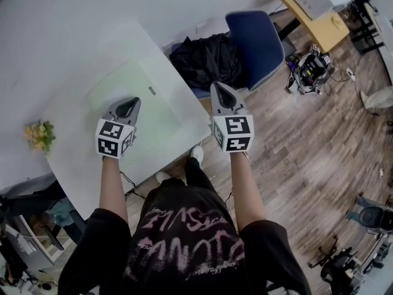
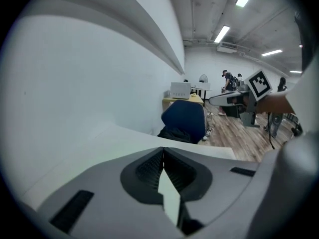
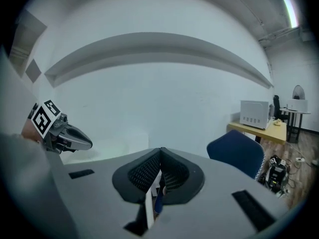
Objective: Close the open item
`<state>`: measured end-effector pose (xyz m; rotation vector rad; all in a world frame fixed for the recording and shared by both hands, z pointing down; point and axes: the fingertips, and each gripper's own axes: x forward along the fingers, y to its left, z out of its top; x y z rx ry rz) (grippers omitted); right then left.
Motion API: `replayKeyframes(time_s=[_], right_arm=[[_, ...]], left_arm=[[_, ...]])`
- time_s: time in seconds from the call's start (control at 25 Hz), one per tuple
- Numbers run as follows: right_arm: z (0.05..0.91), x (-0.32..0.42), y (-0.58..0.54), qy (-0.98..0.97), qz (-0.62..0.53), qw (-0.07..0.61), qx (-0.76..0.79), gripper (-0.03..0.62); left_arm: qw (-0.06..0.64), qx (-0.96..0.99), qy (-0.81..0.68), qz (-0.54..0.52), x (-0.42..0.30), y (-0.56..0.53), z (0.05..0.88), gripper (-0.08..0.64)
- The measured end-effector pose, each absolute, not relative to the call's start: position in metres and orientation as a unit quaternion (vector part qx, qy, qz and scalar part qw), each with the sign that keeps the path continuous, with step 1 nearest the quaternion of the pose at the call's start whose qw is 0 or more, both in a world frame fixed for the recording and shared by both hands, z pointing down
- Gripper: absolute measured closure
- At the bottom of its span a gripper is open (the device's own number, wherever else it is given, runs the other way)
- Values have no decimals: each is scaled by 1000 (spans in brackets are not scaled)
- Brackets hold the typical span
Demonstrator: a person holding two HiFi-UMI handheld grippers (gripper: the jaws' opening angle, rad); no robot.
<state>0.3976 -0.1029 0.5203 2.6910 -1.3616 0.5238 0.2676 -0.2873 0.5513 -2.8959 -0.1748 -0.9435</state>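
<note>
My left gripper (image 1: 128,106) hovers over a white table (image 1: 67,60), above a pale green mat (image 1: 132,94) lying on it. Its jaws meet at the tips with nothing between them (image 2: 162,151). My right gripper (image 1: 220,92) hangs past the table's right edge, near the blue chair (image 1: 255,39); its jaws are also closed and empty (image 3: 160,151). Each gripper shows in the other's view: the right gripper (image 2: 234,99) and the left gripper (image 3: 75,141). No open item shows in any view.
A small bunch of yellow flowers (image 1: 38,135) lies at the table's left edge. A black garment (image 1: 206,60) is piled on the blue chair. Beyond stand a yellow desk (image 1: 313,11) with a microwave (image 3: 255,114) and gear on the wooden floor (image 1: 310,66).
</note>
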Motion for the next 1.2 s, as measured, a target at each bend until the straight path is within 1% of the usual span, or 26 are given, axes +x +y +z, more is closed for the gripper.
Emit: replayKeyframes(time_s=[0.2, 0.32, 0.6, 0.8, 1.0, 1.2], right_arm=[[507, 358, -152, -495, 156, 45, 854, 584], [493, 326, -179, -527, 145, 46, 836, 584], [459, 252, -259, -622, 113, 54, 773, 584], [441, 195, -302, -667, 93, 54, 738, 584], [426, 149, -333, -699, 78, 54, 709, 584], [410, 118, -351, -717, 62, 49, 692, 584]], left_arm=[[25, -966, 21, -257, 215, -328, 519, 557], [28, -967, 65, -244, 168, -345, 503, 557], [2, -957, 208, -201, 52, -393, 463, 557], [3, -947, 273, -171, -17, -410, 440, 557], [9, -936, 320, -148, -67, -418, 421, 557], [27, -931, 340, -128, -93, -420, 399, 557]])
